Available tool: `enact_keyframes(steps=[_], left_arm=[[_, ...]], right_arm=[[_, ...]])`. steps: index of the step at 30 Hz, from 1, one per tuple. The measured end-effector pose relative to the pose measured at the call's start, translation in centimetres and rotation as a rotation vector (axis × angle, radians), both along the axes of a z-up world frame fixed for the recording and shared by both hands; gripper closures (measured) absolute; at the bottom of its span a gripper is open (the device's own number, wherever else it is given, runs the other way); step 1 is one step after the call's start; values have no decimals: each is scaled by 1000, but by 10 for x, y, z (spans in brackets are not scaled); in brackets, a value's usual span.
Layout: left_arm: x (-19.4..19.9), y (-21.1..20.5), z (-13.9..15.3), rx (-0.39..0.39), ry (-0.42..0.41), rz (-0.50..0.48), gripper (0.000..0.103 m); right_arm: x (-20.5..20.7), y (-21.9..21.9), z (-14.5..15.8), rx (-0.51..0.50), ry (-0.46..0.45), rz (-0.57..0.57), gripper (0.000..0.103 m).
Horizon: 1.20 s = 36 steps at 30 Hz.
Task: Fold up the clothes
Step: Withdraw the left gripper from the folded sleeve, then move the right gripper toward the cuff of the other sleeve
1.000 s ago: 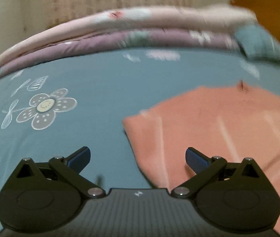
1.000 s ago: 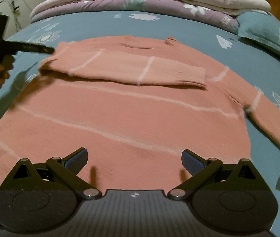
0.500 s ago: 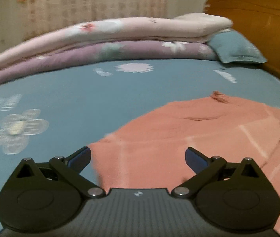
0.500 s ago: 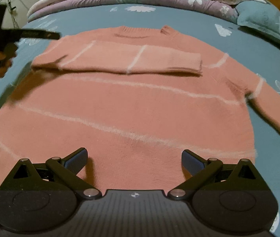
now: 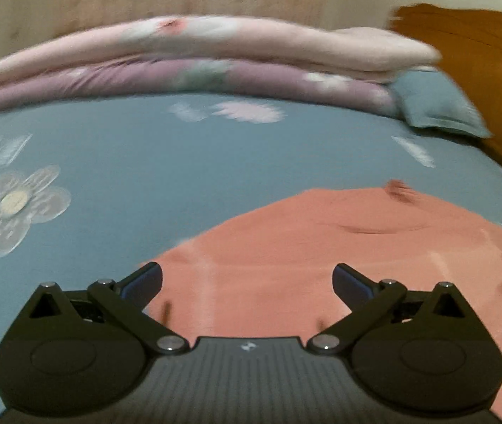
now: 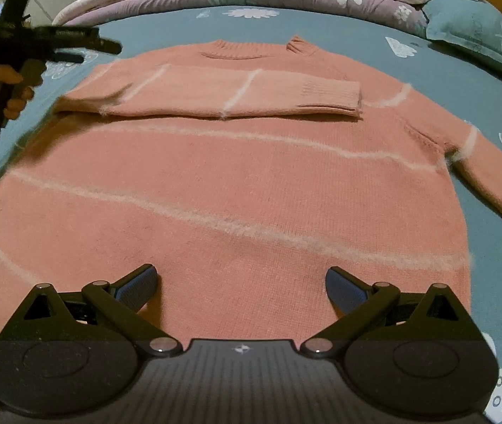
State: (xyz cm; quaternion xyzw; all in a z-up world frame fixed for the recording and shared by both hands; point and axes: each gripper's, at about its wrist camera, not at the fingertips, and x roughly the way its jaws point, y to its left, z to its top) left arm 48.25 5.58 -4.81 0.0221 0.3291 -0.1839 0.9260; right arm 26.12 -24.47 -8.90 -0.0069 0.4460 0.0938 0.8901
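Note:
A salmon-pink sweater (image 6: 237, 183) with thin white stripes lies flat on the blue bedspread (image 6: 498, 247). Its left sleeve (image 6: 215, 92) is folded across the chest; the other sleeve (image 6: 498, 183) stretches out to the right. My right gripper (image 6: 240, 286) is open and empty above the sweater's hem. My left gripper (image 5: 247, 282) is open and empty over the sweater's left shoulder (image 5: 304, 247); it also shows in the right wrist view (image 6: 109, 47), held above the bed just left of that shoulder.
Folded pink and purple quilts (image 5: 198, 60) are stacked along the far side of the bed. A blue pillow (image 5: 438, 106) lies against the wooden headboard (image 5: 480, 70) at right. The bedspread has white flower prints (image 5: 14, 205).
My left gripper has lifted off the folded sleeve and drawn back to the left of the shoulder, staying open. My right gripper moved slightly closer over the hem.

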Motion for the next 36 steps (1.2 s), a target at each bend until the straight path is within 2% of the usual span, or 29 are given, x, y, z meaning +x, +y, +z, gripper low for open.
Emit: enact_keyframes(steps=[4,8,11,14,15,22,24,27,29,33,36], left_arm=[[6,-16,-24,98,62,2,1],[12,-13,-34,136,95,101,1],[-2,-24,-13,146,70,71,2],[-27,-41,5,117,35,-44,1],[-32,-44,5,114,37,-63,1],[-37,-56,-34,159,147,-41,1],[-39,-63,-30,180,168,-12,1],[-48,-72,-13,130,155,-31,1],[-60,-84,-7,112,153,-59,1],[-79,-111,-3,94,166,-99,1],[-96,-130,-3,77,173,-108,1]], right_arm=[[-2,-2,-1,13,-10,-10,0],[-5,-3,-3,12,-35,-12,0],[-6,-4,-4,9,-46,-5,0],[-5,-6,-5,10,-52,5,0],[-5,-6,-5,11,-54,8,0],[-10,-11,-4,24,-65,31,0],[-12,-17,-2,38,-61,34,0],[-15,-26,2,64,-58,31,0],[-14,-42,7,106,-74,-11,0],[-3,-85,21,140,-149,-124,0],[18,-117,32,143,-216,-168,0]])
